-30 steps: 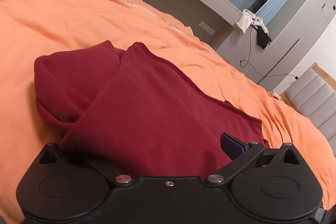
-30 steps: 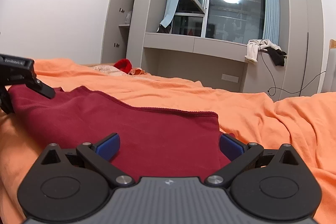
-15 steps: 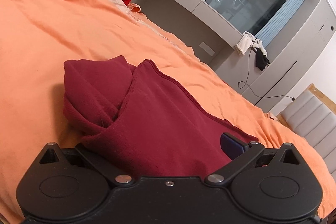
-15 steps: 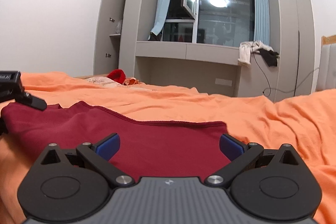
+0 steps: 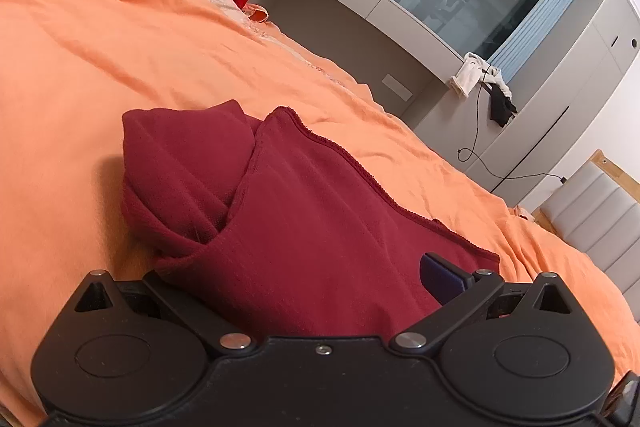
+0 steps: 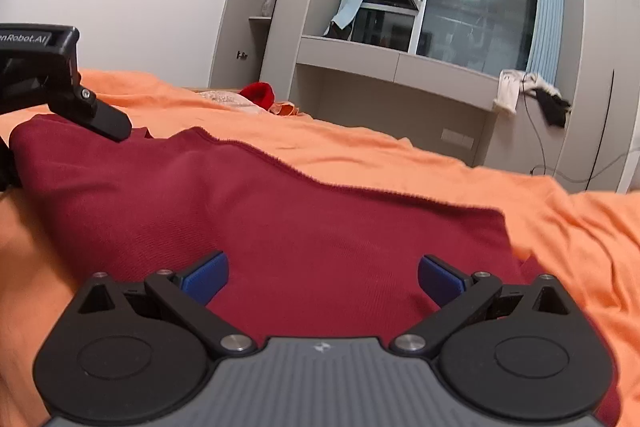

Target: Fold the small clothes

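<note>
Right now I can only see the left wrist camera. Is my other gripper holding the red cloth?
Observer: No. The right gripper is open, with both blue pads wide apart over the red cloth.
Operator: Can you see my left gripper from there?
Observer: Yes. The left gripper shows at the cloth's far left end, with one black finger reaching over the cloth's top edge.

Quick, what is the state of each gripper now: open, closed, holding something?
Left gripper: open, dark red knit garment lying between its fingers.
Right gripper: open, holding nothing, above the same garment.
</note>
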